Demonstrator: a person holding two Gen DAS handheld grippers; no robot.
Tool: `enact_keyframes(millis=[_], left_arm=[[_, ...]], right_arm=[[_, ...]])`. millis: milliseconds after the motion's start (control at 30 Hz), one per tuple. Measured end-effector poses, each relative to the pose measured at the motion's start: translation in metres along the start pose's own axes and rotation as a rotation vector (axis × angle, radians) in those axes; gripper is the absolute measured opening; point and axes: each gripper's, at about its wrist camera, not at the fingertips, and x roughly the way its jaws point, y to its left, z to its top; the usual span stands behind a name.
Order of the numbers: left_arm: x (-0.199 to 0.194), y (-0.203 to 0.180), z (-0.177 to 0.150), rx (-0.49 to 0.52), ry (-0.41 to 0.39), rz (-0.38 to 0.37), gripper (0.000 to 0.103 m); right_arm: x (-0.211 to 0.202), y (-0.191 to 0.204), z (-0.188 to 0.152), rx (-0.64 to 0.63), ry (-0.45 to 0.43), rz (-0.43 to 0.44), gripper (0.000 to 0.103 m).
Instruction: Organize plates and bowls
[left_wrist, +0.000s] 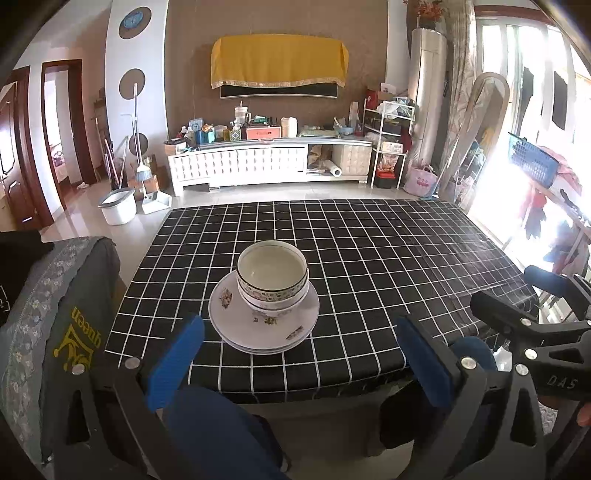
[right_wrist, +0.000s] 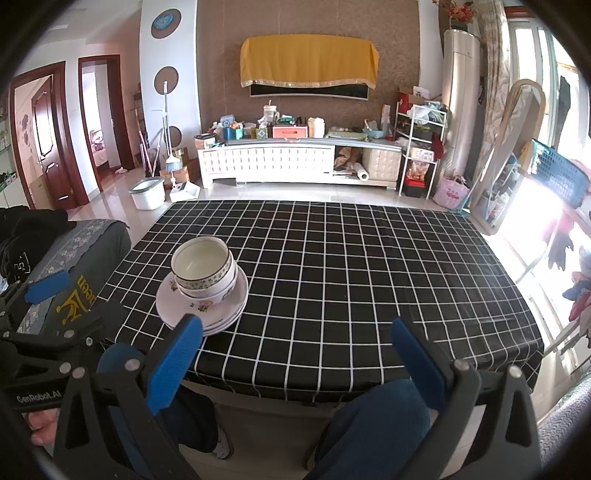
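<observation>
A stack of white floral bowls sits inside a stack of white floral plates near the front edge of the black checked table. My left gripper hangs open in front of the table edge, short of the stack, with nothing between its blue pads. My right gripper is open too and holds nothing; the stack lies ahead of its left finger. In the left wrist view the right gripper shows at the right edge.
A grey cushioned seat with a yellow crown print stands left of the table. The person's blue-trousered knees are below the table edge. A white TV cabinet and a bucket stand beyond.
</observation>
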Motion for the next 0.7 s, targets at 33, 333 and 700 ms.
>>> enact_keyframes(millis=[33, 333, 700], left_arm=[[-0.0002, -0.0004, -0.0004, 0.002, -0.001, 0.0, 0.103], [-0.0032, -0.0021, -0.0027, 0.004, -0.006, 0.003, 0.103], [-0.0052, -0.007, -0.0051, 0.015, -0.007, 0.007, 0.103]], right_arm=[[0.0, 0.0004, -0.0001, -0.001, 0.0, 0.0, 0.103], [-0.0009, 0.0013, -0.0013, -0.004, 0.003, -0.001, 0.103], [-0.0006, 0.0011, -0.0012, -0.005, 0.008, -0.007, 0.103]])
